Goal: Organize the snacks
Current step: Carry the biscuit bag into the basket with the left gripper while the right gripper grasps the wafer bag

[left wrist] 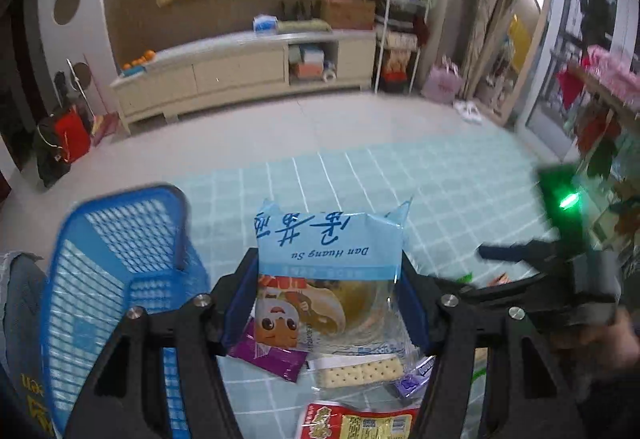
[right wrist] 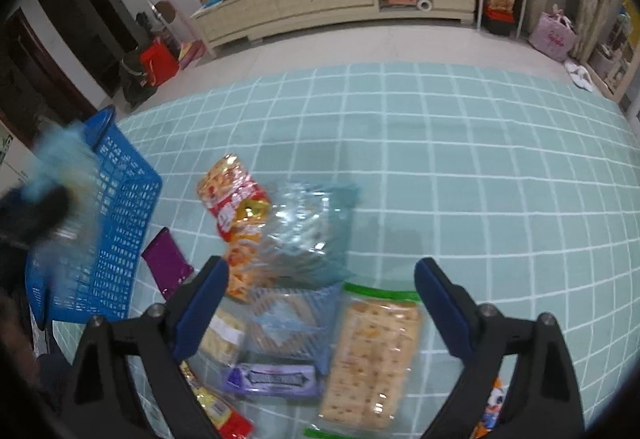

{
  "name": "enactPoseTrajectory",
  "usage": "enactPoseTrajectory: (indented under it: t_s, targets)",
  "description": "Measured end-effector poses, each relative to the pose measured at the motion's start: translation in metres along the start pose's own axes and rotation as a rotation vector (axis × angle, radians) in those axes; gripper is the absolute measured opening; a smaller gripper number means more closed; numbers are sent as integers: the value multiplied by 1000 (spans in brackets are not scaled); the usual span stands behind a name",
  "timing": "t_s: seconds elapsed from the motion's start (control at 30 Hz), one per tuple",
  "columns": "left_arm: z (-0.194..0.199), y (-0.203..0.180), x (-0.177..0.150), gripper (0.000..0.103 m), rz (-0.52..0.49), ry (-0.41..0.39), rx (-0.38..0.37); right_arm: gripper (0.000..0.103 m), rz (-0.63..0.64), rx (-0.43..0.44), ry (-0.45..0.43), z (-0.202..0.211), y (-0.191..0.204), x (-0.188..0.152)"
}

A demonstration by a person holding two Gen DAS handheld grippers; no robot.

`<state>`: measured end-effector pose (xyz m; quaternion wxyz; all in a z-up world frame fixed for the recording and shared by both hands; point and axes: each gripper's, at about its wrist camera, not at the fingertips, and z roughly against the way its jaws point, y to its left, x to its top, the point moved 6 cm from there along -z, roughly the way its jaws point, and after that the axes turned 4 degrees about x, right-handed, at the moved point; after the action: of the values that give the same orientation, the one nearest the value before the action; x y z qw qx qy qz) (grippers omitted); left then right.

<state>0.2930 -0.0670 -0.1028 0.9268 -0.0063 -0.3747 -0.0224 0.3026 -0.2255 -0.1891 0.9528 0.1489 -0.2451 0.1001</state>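
Note:
My left gripper [left wrist: 326,299] is shut on a light blue "Dan Huang Su" pastry packet [left wrist: 328,271] and holds it above the table, just right of the blue mesh basket [left wrist: 120,279]. Below it lie a purple packet [left wrist: 268,353], a cracker pack [left wrist: 360,371] and a red-yellow packet [left wrist: 356,423]. My right gripper [right wrist: 322,303] is open over a pile of snacks: a large cracker pack [right wrist: 372,359], a clear blue-tinted bag [right wrist: 308,231], a red-orange packet [right wrist: 236,207], a purple gum bar [right wrist: 272,379] and a purple packet [right wrist: 166,263]. The basket [right wrist: 124,223] stands at the left.
The table carries a teal checked cloth [right wrist: 480,179]. A long cream cabinet [right wrist: 320,3] stands against the far wall across the open floor. The right gripper's body with a green light [left wrist: 568,199] shows at the right of the left wrist view.

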Motion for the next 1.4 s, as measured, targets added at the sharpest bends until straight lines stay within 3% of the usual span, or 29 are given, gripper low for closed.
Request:
enactPoseTrajectory:
  t_s: [0.2, 0.3, 0.43, 0.57, 0.6, 0.73, 0.9, 1.03, 1.2, 1.4]
  targets:
    - [20, 33, 7, 61, 47, -26, 40, 94, -69, -2, 83, -45, 1, 9]
    - [20, 48, 5, 61, 66, -34, 22, 83, -75, 4, 105, -61, 7, 6]
    - [18, 69, 1, 61, 80, -15, 81, 83, -55, -44, 127, -74, 14, 8]
    - [12, 88, -2, 61, 129, 19, 64, 79, -49, -112, 163, -89, 13, 9]
    - [12, 92, 0, 61, 142, 25, 65, 71, -41, -119, 157, -91, 14, 10]
    - [8, 106, -2, 61, 166, 36, 80, 65, -9, -115, 135, -89, 26, 14]
    - [9, 127, -6, 61, 205, 54, 82, 64, 54, -130, 53, -61, 52, 24]
    - [1, 148, -9, 61, 204, 84, 110, 64, 57, -78, 15, -40, 77, 28]
    - [-13, 162, -25, 62, 207, 163, 103, 64, 34, 52, -29, -23, 113, 37]
    - [-36, 169, -33, 62, 180, 228, 119, 64, 89, 56, -41, -20, 144, 42]
